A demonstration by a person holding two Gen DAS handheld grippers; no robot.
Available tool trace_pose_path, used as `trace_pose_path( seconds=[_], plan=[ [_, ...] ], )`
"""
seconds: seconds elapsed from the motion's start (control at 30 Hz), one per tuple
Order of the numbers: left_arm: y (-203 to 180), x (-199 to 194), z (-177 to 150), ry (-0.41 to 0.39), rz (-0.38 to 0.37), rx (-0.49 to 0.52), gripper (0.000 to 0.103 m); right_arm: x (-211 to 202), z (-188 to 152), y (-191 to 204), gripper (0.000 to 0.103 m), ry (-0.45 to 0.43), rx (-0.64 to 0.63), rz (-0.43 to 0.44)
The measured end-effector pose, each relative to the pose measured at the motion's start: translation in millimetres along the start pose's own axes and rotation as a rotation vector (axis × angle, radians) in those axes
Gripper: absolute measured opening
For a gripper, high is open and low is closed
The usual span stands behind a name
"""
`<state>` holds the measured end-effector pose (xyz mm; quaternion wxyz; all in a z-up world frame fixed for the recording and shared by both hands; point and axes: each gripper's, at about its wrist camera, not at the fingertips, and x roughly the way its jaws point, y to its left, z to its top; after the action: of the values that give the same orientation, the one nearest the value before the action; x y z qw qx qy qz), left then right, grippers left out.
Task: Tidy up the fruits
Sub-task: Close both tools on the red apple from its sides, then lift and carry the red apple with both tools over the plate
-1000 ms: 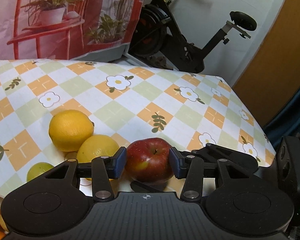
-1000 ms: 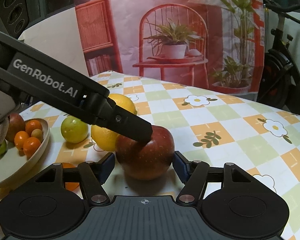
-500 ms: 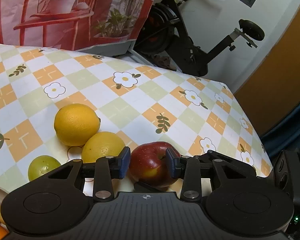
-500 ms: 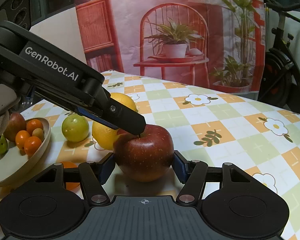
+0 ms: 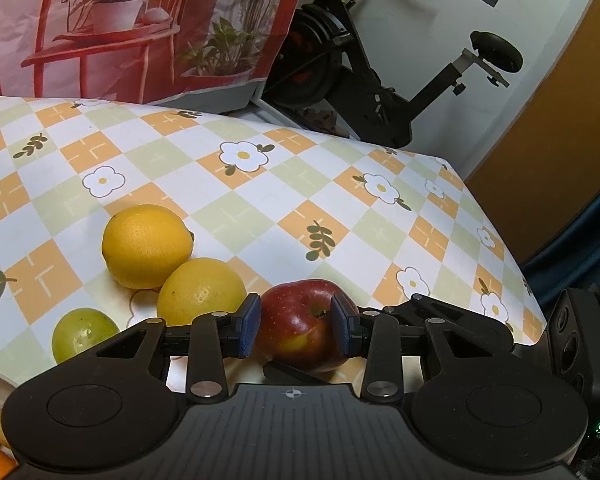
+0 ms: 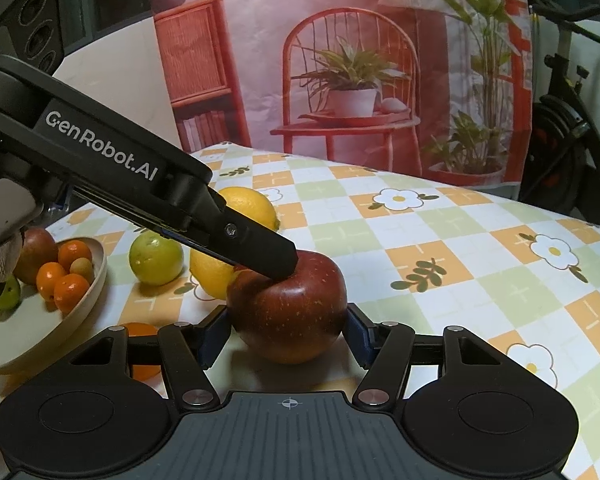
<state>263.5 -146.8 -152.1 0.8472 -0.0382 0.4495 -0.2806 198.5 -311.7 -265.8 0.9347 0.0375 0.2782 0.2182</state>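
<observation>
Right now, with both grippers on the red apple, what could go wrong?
1. The left gripper, whose jaws have just been closing with the red apple between them, pinches only its top near the stem, so it could slip off.
2. The right gripper clamps the same apple lower down. Pulling different ways could bruise or drop it.
3. The nearest lemon sits right beside the apple and may get knocked rolling.

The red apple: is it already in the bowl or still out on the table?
Out. The red apple sits on the checked tablecloth, between the right gripper's blue pads; the bowl of oranges stands off to its left.
</observation>
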Motion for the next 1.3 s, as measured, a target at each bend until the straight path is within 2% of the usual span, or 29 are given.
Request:
trace_pose_path(
  seconds=[0.27,0.57,0.7,0.9,1.13,1.3],
  plan=[
    [-5.9,-25.4,-7.1,-0.010,-0.027,0.035,0.040,-23.0,-2.3,12.9,0.057,-0.046,-0.008,0.012],
    [14.3,-83.9,-19.7,-0.054,-0.059,-0.004,0.040,-45.6,17.8,60.0,0.057,-0.071,-0.084,0.063],
    [25.5,-113.7,-25.1,-0.074,-0.028,0.000,0.040,-44.2,32.0,88.1,0.057,-0.078,-0.134,0.112],
    [52.6,-147.9,-42.1,-0.075,0.024,-0.045,0.040,-32.5,42.3,134.0,0.057,-0.052,-0.196,0.190],
    [85.4,-166.7,-75.6,-0.054,0.077,-0.131,0.040,-13.6,30.3,183.3,0.057,0.036,-0.276,0.300],
    [108.9,-172.8,-87.8,-0.044,0.122,-0.175,0.040,8.2,22.6,211.6,0.057,0.088,-0.307,0.351]
  ],
)
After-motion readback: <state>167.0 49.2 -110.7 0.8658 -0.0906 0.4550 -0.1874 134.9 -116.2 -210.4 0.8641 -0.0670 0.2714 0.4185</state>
